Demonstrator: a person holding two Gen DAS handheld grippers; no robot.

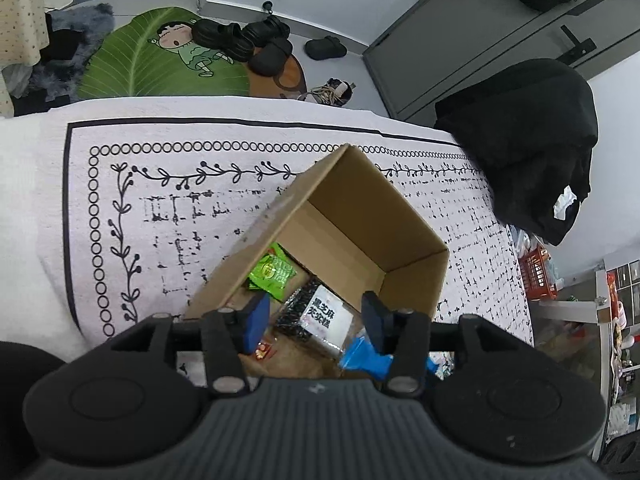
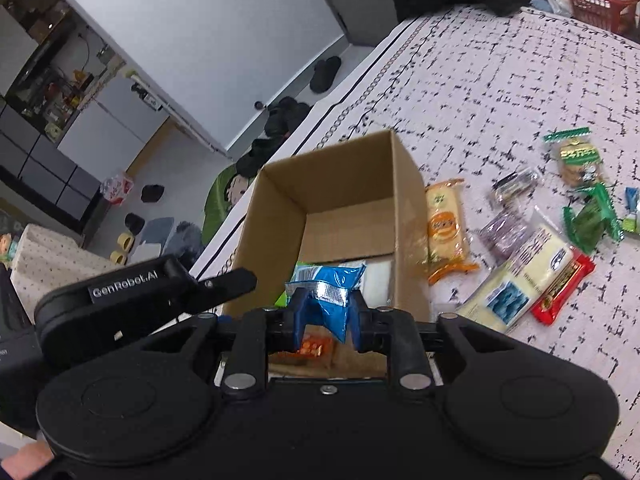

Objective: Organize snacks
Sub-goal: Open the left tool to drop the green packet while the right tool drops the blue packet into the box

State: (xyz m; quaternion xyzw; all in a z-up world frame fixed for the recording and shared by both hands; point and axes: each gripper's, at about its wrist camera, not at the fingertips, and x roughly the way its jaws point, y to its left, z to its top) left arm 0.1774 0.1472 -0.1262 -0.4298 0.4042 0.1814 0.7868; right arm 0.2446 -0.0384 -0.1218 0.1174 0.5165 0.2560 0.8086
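Observation:
An open cardboard box (image 1: 356,216) stands on the patterned cloth. A green packet (image 1: 272,274), a black sesame packet with a white label (image 1: 316,312) and a small orange packet (image 1: 265,350) lie in it. My left gripper (image 1: 316,318) hovers over the box's near end, open, with nothing between its pads. A blue packet (image 1: 362,356) shows beside its right finger. In the right wrist view my right gripper (image 2: 330,316) is over the same box (image 2: 272,220), shut on a blue snack packet (image 2: 326,300) whose crimped end sticks up. To its left, one left-gripper finger (image 2: 236,280) reaches in.
Several snack packets lie on the cloth right of the box: a yellow cracker pack (image 2: 446,224), a white-and-blue pack (image 2: 520,280), a red one (image 2: 564,284) and green ones (image 2: 592,220). A black garment (image 1: 532,140) and a red basket (image 2: 596,0) sit at the far edge.

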